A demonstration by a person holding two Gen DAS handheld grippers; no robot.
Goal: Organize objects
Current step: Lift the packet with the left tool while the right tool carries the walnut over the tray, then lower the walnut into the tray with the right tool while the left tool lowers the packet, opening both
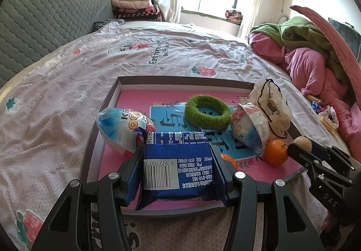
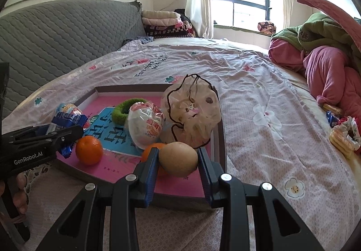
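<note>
My left gripper (image 1: 178, 174) pinches the crinkly blue snack packet (image 1: 178, 169) over the tray's (image 1: 158, 80) near edge; right gripper (image 2: 178, 160) clamps the round tan fruit (image 2: 179, 159) near its front-right corner. Both light; packet slippery.

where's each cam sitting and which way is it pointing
Left wrist: on the left gripper, looking down at the tray; its jaws clamp a blue snack packet.
Right wrist: on the right gripper, facing the tray's near right corner; its jaws clamp a beige egg.
Shared: tray, green ring, each other's gripper.
</note>
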